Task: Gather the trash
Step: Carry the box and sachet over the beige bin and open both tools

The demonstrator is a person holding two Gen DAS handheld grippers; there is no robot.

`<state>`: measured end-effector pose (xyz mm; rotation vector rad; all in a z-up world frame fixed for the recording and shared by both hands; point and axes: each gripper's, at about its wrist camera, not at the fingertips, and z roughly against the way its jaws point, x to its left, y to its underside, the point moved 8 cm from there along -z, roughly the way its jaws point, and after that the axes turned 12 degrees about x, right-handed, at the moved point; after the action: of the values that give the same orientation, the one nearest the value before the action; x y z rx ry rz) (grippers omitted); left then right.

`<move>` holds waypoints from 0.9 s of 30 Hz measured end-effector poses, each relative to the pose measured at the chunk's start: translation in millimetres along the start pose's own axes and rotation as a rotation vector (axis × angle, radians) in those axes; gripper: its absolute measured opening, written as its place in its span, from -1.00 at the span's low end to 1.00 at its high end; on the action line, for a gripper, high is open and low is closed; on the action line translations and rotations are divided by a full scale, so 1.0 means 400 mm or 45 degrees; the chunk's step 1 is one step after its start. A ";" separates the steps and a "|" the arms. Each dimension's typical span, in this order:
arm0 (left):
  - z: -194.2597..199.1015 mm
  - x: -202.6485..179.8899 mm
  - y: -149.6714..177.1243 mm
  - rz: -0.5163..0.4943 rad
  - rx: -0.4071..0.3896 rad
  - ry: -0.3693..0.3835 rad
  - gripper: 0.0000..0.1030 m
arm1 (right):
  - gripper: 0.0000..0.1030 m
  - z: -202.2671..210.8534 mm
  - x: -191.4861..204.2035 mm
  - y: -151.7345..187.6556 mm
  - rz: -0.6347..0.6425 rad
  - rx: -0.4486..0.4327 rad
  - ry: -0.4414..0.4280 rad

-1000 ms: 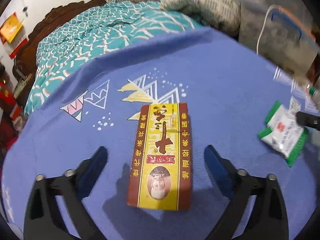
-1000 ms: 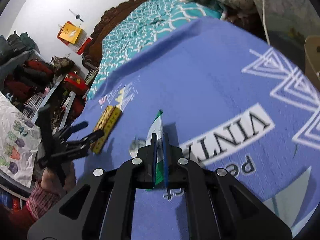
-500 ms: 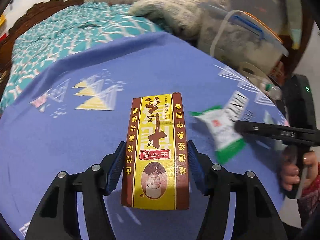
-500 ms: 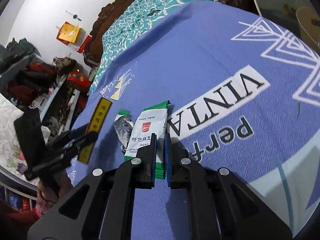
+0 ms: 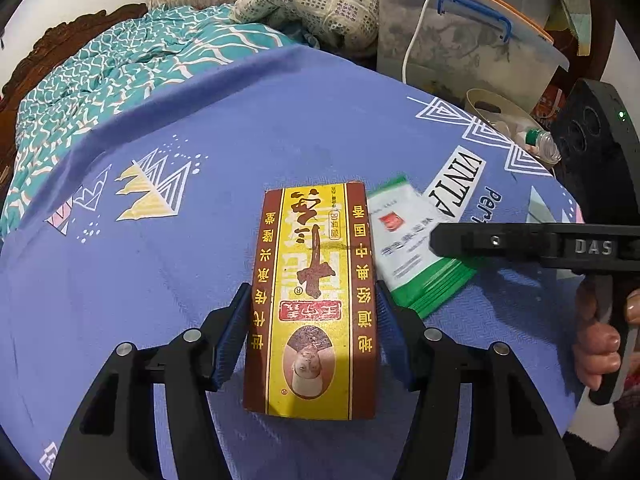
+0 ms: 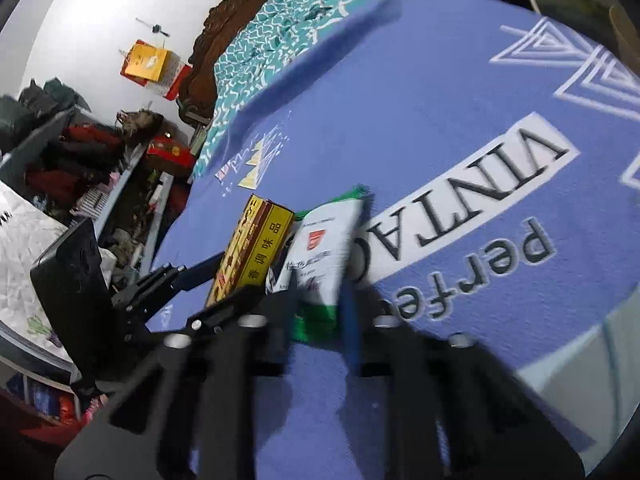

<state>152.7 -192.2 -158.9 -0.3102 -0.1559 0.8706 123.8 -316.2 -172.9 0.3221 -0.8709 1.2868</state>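
A yellow and brown box point(image 5: 312, 300) with Chinese print is clamped between the fingers of my left gripper point(image 5: 310, 332) and held above the blue printed cloth point(image 5: 240, 128). It also shows in the right wrist view point(image 6: 252, 252), beside the left gripper point(image 6: 180, 280). A white and green packet point(image 6: 320, 256) sits between the fingers of my right gripper point(image 6: 320, 312), whose jaws now stand apart. In the left wrist view the packet point(image 5: 408, 240) lies just right of the box, under the right gripper point(image 5: 440, 240).
A clear storage bin point(image 5: 472, 48) with a white cable, a small bottle point(image 5: 540, 144) and a roll stand past the cloth's right edge. A teal bedspread point(image 5: 120, 64) and pillow lie behind. Cluttered shelves point(image 6: 80, 160) stand at the left.
My left gripper closed on the box and lifted it. My right gripper carried the packet over next to the box, and its jaws have spread apart.
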 end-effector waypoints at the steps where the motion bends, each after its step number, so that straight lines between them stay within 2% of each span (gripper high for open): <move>1: 0.015 -0.003 -0.011 -0.005 -0.017 0.011 0.10 | -0.83 0.017 0.008 -0.005 0.016 -0.025 0.006; 4: 0.058 -0.030 -0.059 -0.050 -0.069 0.021 0.10 | -0.85 0.134 0.000 -0.041 0.047 -0.157 0.088; 8: 0.086 -0.119 -0.168 -0.125 -0.104 0.079 0.10 | -0.85 0.348 -0.086 -0.104 -0.001 -0.348 0.209; 11: 0.101 -0.247 -0.276 -0.227 -0.141 0.142 0.10 | -0.85 0.523 -0.180 -0.135 -0.073 -0.497 0.300; 14: 0.087 -0.403 -0.382 -0.338 -0.136 0.213 0.10 | -0.85 0.658 -0.288 -0.152 -0.153 -0.598 0.387; 19: -0.007 -0.611 -0.540 -0.433 -0.094 0.257 0.11 | -0.85 0.736 -0.457 -0.146 -0.279 -0.634 0.450; 22: -0.060 -0.670 -0.602 -0.446 -0.070 0.261 0.11 | -0.85 0.740 -0.537 -0.148 -0.335 -0.627 0.504; 26: -0.158 -0.725 -0.650 -0.484 0.029 0.253 0.13 | -0.84 0.719 -0.615 -0.151 -0.363 -0.590 0.589; 27: -0.176 -0.735 -0.650 -0.491 0.057 0.267 0.30 | -0.82 0.707 -0.621 -0.143 -0.363 -0.579 0.600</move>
<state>172.5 -590.0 -142.4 -0.3151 0.0006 0.4558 62.4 -691.5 -152.2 -0.2085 -0.6571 0.8185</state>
